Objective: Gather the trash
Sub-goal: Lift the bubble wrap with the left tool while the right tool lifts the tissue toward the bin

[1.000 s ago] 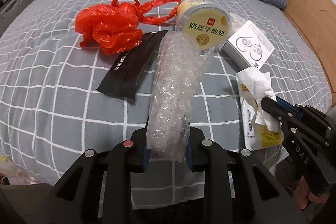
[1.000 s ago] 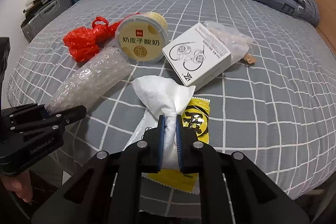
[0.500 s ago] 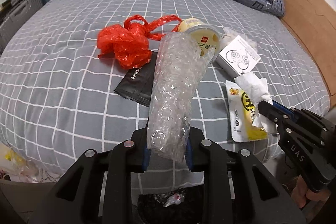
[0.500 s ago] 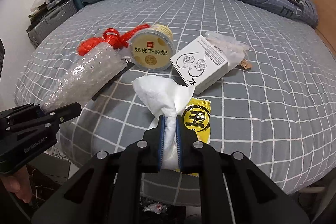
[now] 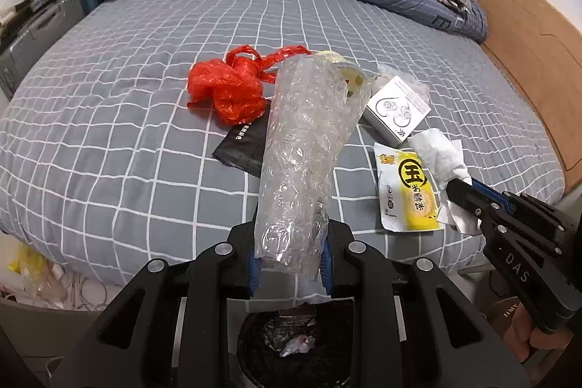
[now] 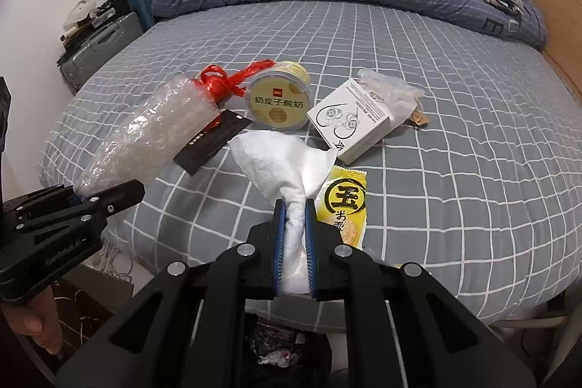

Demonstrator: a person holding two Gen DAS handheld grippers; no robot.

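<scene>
Carrying is the step in hand: both grippers hold a piece of trash clear of the bed point(image 5: 109, 140), above the dark bin point(image 5: 298, 348) that shows on the floor at the foot of the bed, under the jaws in both wrist views. The left gripper point(image 5: 289, 257) is clamped narrow on the near end of a roll of bubble wrap point(image 5: 305, 148); the roll's long axis runs away from the jaws, up and slightly to the right in the left wrist view, its open far end pointing toward the pile of items on the bed. The right gripper point(image 6: 294, 242) is pinched tight on the twisted neck of a white tissue point(image 6: 283, 159), which fans out beyond the fingertips and points away toward the yogurt tub point(image 6: 282, 104). Left on the bed are the red plastic bag point(image 5: 229, 90), the black wrapper point(image 5: 243, 144), the yellow snack packet point(image 5: 407, 191) and the white box point(image 5: 396, 111), so the task looks to be at an early stage. The next move, as a judgement, calls for bringing each gripper over the bin's mouth and opening the jaws there. The roll is long and light, so it would be better tipped toward upright first, or its far end may catch the rim or the bed edge and fall outside. The tissue should drop cleanly, though it may cling to a pad.
</scene>
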